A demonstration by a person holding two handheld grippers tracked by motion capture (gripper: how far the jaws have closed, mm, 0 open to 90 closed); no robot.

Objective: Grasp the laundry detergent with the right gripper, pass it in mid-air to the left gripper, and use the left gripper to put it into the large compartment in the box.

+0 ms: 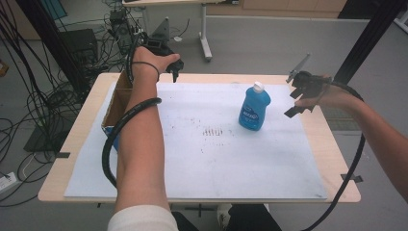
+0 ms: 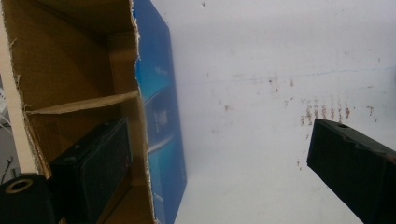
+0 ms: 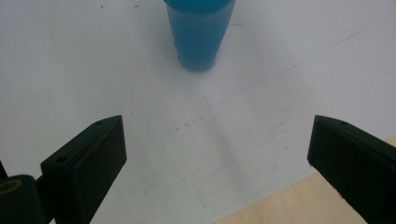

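A blue bottle (image 1: 254, 108) with a white cap stands upright on the white sheet (image 1: 207, 159), right of centre. My right gripper (image 1: 297, 98) hovers open just right of it, near the sheet's right edge. In the right gripper view the bottle's base (image 3: 198, 37) stands ahead of the right gripper (image 3: 217, 158), whose jaws are wide apart and hold nothing. An open cardboard box (image 1: 118, 98) with a blue outer side lies at the table's left. My left gripper (image 1: 173, 70) hangs open by the box's far end. In the left gripper view the left gripper (image 2: 219, 163) straddles the box wall (image 2: 161, 116), one jaw inside the box.
The wooden table (image 1: 332, 159) shows as a rim around the white sheet. Brown stains (image 1: 214, 131) mark the sheet's middle. Cables and equipment (image 1: 86, 43) crowd the floor beyond the left far corner. A black frame post (image 1: 370, 33) rises at the far right.
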